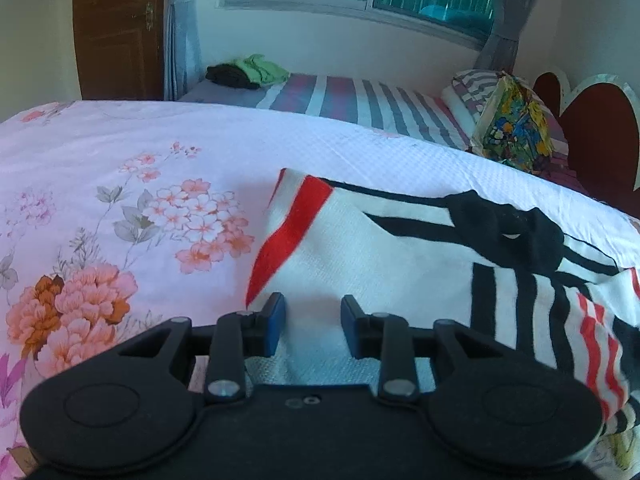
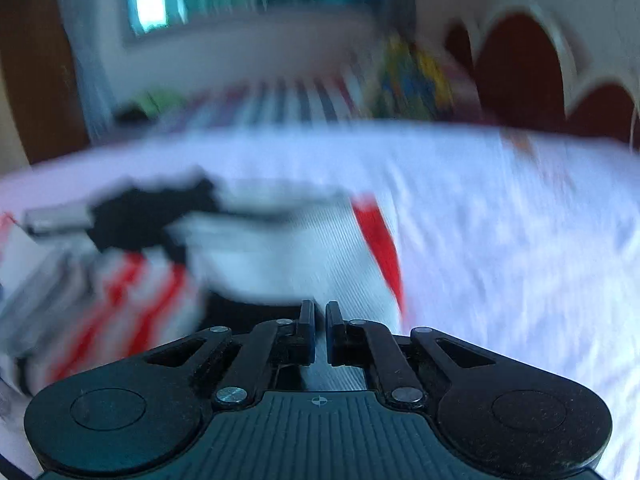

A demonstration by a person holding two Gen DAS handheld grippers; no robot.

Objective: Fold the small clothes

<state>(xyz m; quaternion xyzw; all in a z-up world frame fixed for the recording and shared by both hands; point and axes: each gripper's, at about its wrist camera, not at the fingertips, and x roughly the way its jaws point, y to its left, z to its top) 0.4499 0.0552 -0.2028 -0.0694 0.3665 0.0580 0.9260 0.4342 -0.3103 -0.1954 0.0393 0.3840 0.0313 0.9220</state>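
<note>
The small garment [image 1: 400, 264], white w/ red trim and black stripes, lies on the floral bedsheet [image 1: 120, 200], partly folded: one flap w/ a red edge is turned over toward 10 o'clock, and a black patch sits at about 2 o'clock from the left gripper [image 1: 313, 312].

Left gripper: jaws apart, hovering right over the near white edge of the garment, fabric visible between and below the fingers but not pinched as far as I can tell.

Right gripper [image 2: 319, 320]: jaws nearly together, only a narrow slit between them. The view is badly motion-blurred, so I can't tell whether a thin layer of cloth is caught in that slit. The garment [image 2: 280, 248] spreads from 12 to 9 o'clock ahead of it, red trim at about 1 o'clock.

Step, my read: mid-fold, first flap looks done, and the hands are setting up for the next fold of the near edge or side.

Next move prob needs: left jaws closing on the near hem, right taking the matching corner, both lifting evenly and carrying across toward 12 o'clock so edges line up. Thin fabric, so grab one layer only, not the bedsheet too.

Second bed [image 1: 360, 100] w/ striped sheet sits behind, not involved.
</note>
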